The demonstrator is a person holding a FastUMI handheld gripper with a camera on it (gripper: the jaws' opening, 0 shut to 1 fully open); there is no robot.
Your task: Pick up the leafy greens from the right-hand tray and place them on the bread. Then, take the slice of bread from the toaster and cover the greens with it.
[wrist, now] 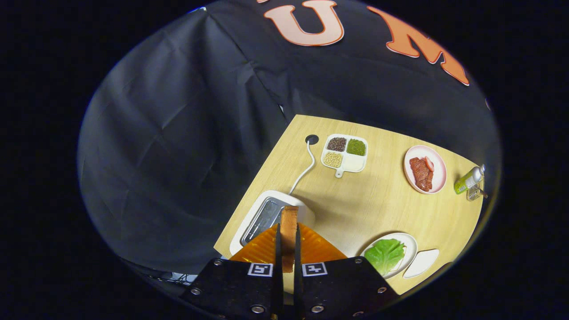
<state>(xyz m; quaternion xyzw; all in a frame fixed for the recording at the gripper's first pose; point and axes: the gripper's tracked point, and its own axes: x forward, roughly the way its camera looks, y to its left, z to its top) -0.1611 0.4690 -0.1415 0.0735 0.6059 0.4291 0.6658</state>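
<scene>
Two fingers of the gripper (pixel 288 240) pinch a slice of bread (pixel 289 224) edge-on between them, raised above the white toaster (pixel 266 213) that sits just beyond. To the right, near the fingers, leafy greens (pixel 386 255) lie on a white plate (pixel 411 244) — an empty white dish (pixel 422 263) just beside it. Farther off stand a four-part tray of beans (pixel 345 154), a pink plate of meat (pixel 424 169) and a green bottle (pixel 467 180).
</scene>
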